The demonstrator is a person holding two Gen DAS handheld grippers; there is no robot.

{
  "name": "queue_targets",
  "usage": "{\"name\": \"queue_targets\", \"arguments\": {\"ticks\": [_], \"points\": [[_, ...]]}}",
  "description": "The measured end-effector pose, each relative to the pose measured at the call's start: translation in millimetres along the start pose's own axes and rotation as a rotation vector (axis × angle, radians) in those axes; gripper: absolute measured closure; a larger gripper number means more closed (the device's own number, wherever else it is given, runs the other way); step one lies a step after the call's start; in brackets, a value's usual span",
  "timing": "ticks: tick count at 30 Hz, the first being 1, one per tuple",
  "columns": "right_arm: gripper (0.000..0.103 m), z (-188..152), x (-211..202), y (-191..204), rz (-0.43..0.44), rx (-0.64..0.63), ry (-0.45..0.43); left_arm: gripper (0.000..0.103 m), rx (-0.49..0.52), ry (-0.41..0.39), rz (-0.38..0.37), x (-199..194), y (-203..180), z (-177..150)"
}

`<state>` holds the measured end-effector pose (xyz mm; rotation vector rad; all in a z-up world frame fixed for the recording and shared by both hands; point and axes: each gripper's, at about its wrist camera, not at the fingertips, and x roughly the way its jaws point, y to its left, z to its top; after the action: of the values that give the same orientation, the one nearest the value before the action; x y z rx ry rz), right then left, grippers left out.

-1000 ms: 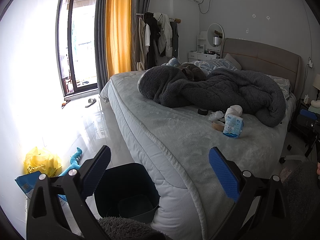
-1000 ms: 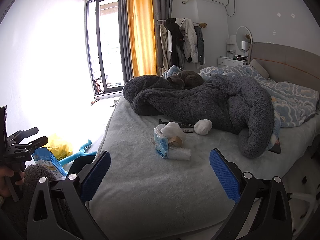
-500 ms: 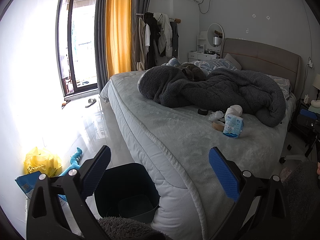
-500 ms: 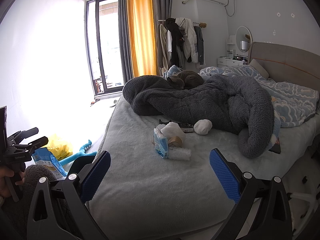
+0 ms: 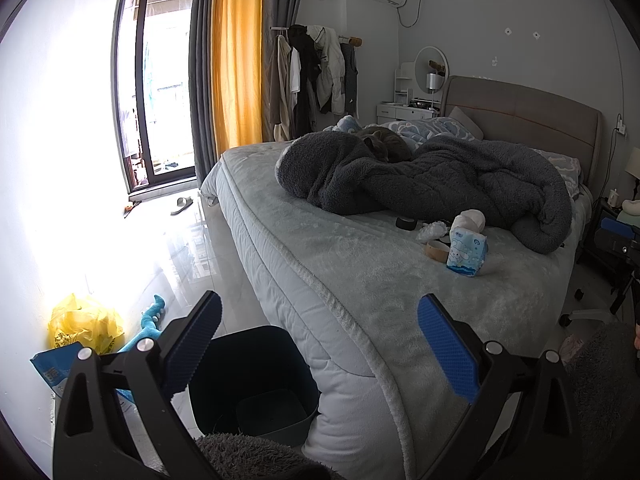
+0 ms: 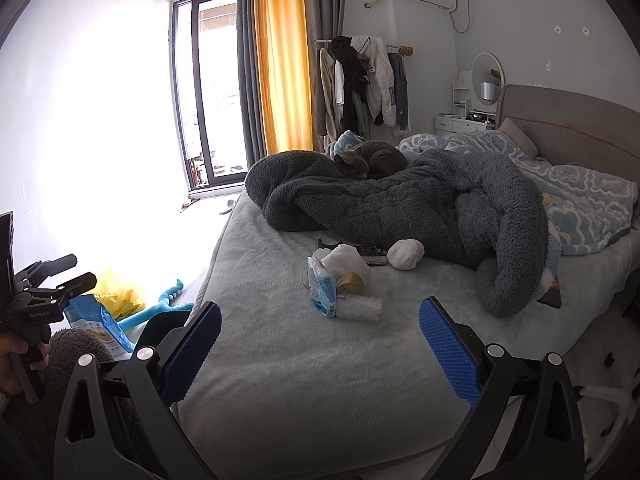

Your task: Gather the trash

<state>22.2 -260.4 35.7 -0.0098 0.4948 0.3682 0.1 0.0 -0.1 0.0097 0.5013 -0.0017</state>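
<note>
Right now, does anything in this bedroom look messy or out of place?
Yes. A small pile of clutter sits mid-bed: a tissue pack, a tape roll, and crumpled white wads. On the floor by the wall lie a yellow plastic bag and a blue packet, outside the dark bin.

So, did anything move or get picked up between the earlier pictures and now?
Nothing visibly changed. The left gripper and the right gripper are both open and empty as before, and the tissue pack, the tape roll and the dark bin beside the bed lie where they were.
</note>
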Motion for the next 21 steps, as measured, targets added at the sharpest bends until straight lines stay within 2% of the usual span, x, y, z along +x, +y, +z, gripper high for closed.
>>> {"name": "queue_targets", "arguments": {"ticks": [14,17,21], "points": [[0.003,1,-1,0,0.002,0.006,-0.002,0.003,-0.025,0.001,-0.014,-2,3,1],[0.003,2,0,-1,-0.005,0.017,0.022,0.003,-0.041,-0.014,0.003,-11,6,8],[0.003,6,1,-10,-0.015,0.057,0.034,0.003,0.003,-0.02,0.018,-13,-5,7]]}}
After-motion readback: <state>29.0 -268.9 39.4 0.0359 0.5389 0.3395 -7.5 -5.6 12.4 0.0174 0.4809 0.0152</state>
